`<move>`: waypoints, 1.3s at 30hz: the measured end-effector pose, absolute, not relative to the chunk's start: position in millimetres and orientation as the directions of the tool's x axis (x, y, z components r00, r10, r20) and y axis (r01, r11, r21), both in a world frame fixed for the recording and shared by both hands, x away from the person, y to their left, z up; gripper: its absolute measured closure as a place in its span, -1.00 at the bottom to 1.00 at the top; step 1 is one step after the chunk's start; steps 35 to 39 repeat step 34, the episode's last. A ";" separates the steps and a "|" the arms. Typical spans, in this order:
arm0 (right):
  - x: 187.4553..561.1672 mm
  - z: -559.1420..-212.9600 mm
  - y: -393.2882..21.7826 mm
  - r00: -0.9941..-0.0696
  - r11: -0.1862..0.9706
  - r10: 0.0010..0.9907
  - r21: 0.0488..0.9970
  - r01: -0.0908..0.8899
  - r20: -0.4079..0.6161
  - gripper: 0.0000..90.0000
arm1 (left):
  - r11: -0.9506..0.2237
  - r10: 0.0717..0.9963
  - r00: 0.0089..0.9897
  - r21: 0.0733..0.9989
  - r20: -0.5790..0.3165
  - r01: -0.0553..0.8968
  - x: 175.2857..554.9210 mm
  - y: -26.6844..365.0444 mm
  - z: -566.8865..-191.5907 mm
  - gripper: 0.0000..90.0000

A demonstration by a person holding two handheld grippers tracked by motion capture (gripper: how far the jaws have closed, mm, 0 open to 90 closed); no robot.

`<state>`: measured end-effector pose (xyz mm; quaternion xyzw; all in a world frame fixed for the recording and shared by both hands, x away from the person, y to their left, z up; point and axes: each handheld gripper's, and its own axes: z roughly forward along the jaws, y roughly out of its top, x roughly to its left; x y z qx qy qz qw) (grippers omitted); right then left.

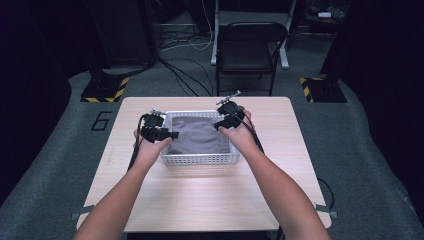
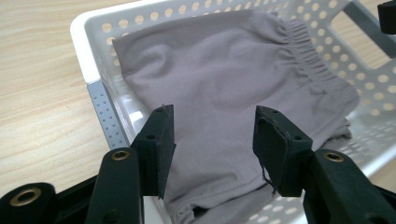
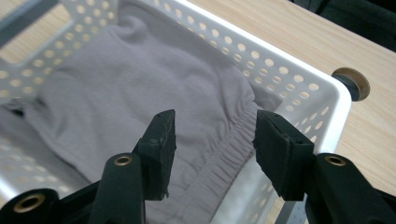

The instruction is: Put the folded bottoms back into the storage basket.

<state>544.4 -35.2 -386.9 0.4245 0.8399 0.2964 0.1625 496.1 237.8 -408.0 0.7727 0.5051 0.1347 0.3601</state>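
Presently counted on the wooden table (image 1: 200,200): 1 white perforated basket (image 1: 200,159), 1 grey garment (image 1: 199,135) lying inside it, 2 hand-held grippers. Garment spread over most of the basket floor, elastic waistband (image 3: 219,149) gathered toward the right wall, folded edge toward the left wall.

Left gripper (image 1: 170,135) held over the basket's left rim; jaws standing apart in the left gripper view (image 2: 212,135), nothing pinched, cloth seen below and between them but not pressed by the pads. Loose thread noted hanging from 1 pad (image 2: 273,149).

Right gripper (image 1: 222,122) held over the basket's right rim; jaws likewise apart in the right gripper view (image 3: 212,140), above the waistband, no grip on it. Whether either pad brushes the cloth: cannot tell.

Beyond the table, far side: 1 black folding chair (image 1: 250,50), 2 yellow-and-black striped floor plates (image 1: 102,90), loose cables on the floor, a painted figure 6 (image 1: 101,120) on the carpet at left.

Hidden or cut off: garment's near edge dropped behind the jaws in both gripper views; basket's far corners cropped; 1 round dark fitting (image 3: 352,84) on the table beside the basket, identity unclear; room edges lost in darkness.
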 end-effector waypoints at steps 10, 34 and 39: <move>516.6 -376.8 -36.6 -0.653 0.481 0.758 0.665 0.571 0.012 0.06 | -0.219 0.858 0.478 0.706 -0.189 0.673 471.2 246.4 -410.3 0.08; 465.7 -413.0 -62.3 -0.687 0.477 0.724 0.673 0.566 0.065 0.04 | -0.181 0.844 0.482 0.724 -0.233 0.666 424.5 254.4 -435.1 0.03; 465.7 -413.0 -62.3 -0.687 0.477 0.724 0.673 0.566 0.065 0.04 | -0.181 0.844 0.482 0.724 -0.233 0.666 424.5 254.4 -435.1 0.03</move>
